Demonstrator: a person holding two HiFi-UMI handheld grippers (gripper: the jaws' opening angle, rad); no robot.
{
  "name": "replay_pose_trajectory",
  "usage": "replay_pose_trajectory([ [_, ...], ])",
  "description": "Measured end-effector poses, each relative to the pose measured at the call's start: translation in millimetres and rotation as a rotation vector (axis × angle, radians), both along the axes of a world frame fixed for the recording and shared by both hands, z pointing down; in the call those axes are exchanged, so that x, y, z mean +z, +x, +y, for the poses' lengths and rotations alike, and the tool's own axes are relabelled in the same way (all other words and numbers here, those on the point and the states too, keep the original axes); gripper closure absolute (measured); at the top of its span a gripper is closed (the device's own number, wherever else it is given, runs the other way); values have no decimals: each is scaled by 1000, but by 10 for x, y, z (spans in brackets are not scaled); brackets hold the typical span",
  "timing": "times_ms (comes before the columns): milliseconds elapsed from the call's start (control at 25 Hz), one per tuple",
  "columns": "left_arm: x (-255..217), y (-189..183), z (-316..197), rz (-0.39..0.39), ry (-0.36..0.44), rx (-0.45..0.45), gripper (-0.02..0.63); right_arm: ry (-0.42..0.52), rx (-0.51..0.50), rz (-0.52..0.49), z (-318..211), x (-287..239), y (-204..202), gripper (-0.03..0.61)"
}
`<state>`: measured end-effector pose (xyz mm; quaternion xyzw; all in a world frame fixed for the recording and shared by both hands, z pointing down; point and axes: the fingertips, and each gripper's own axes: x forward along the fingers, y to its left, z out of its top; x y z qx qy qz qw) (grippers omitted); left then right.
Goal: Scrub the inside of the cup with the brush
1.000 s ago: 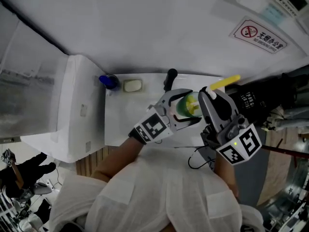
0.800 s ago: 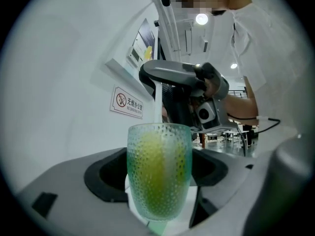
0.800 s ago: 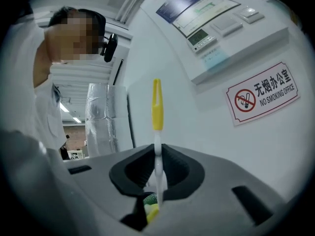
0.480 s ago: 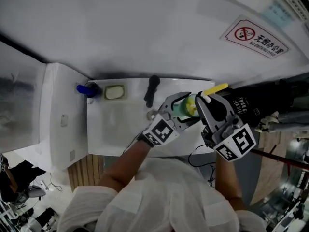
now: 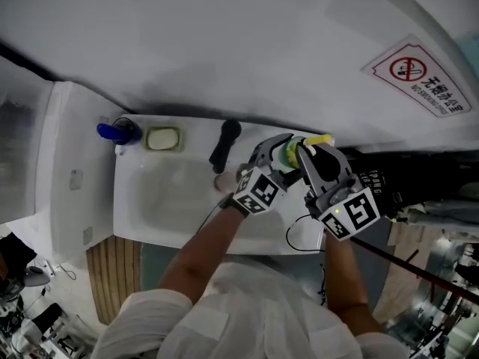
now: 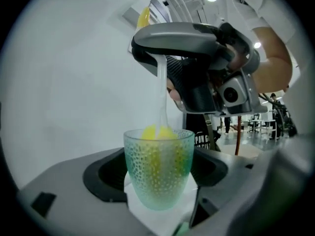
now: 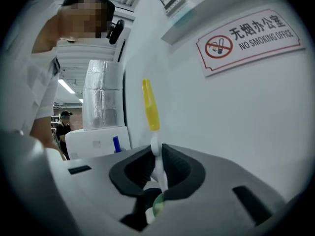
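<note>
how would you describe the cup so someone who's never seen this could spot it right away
Find the white sink against the wall with the no-smoking sign. Over its right end the left gripper holds the cup. It is the one see-through thing there: pale green, dimpled all over, with the yellow head of the brush inside it.

An office washroom: a "no smoking office" sign (image 5: 424, 79) at two o'clock, white sink (image 5: 161, 197), tap (image 5: 223, 145).

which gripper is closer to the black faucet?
Left. The left gripper, holding the cup, sits just right of the faucet; the right gripper, holding the brush, is farther right.
</note>
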<state>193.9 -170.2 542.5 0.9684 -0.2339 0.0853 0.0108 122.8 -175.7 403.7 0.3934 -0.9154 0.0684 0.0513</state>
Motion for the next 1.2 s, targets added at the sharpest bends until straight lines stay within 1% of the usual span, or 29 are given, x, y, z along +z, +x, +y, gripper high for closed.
replay_pose_trajectory([
  [200, 395, 40, -138, -87, -37, -14, 262, -31, 7, -11, -87, 343, 22, 541],
  [440, 639, 52, -256, -151, -52, -26, 262, -38, 29, -6, -188, 523, 77, 541],
  [640, 660, 87, -305, -161, -54, -24, 262, -22, 51, 7, -256, 536, 150, 541],
  [880, 644, 11, -279, -173, -63, -32, 245, -16, 60, 24, -296, 548, 165, 543],
  [1200, 374, -111, -233, -138, -42, -53, 242, -9, 77, 41, -310, 542, 171, 543],
])
